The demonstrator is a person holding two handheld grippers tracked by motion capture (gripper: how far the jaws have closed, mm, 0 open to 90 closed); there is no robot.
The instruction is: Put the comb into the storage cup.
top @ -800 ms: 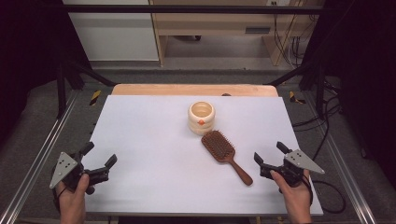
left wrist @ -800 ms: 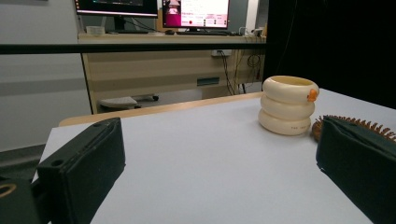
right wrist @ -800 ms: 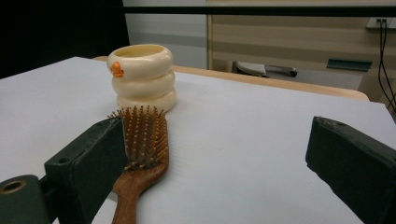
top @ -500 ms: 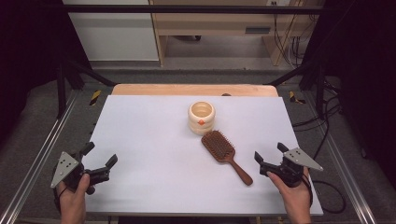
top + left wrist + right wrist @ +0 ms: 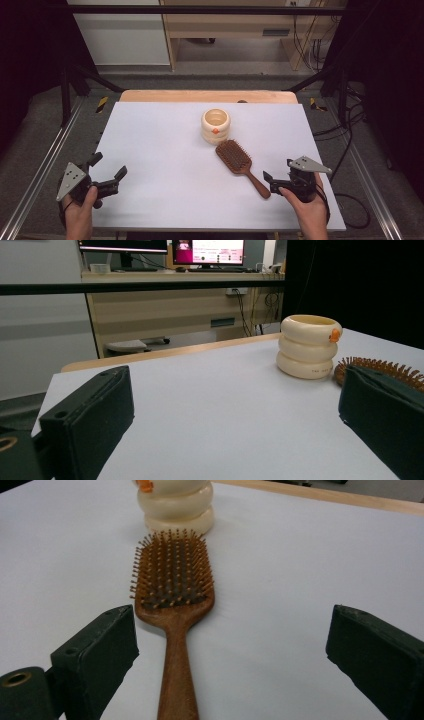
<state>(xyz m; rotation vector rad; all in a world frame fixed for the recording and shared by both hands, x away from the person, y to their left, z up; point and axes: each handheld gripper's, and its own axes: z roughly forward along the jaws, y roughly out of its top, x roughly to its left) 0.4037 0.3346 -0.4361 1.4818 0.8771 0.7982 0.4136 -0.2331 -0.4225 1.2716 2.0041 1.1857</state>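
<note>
On the white table [image 5: 165, 165] the hairbrush [image 5: 240, 166] lay diagonally, bristles up, handle toward the wide-open, empty right gripper [image 5: 274, 179]; the left gripper [image 5: 107, 170] gaped too.

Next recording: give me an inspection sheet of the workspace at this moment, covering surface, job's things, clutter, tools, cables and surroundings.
Surface: white table, wooden strip along its far edge.
Job's things: wooden brush flat, bristles up, handle toward the right tool; cream ringed cup upright just beyond the brush head.
Clutter: nothing seen.
Tools: left tool open, at the near left edge, holding nothing; right tool open, low by the handle end, jaws either side of the handle in the right gripper view, not gripping.
Cables: bundles on the floor right of the table.
Surroundings: wooden desk, black frame bar, dark curtains.
</note>
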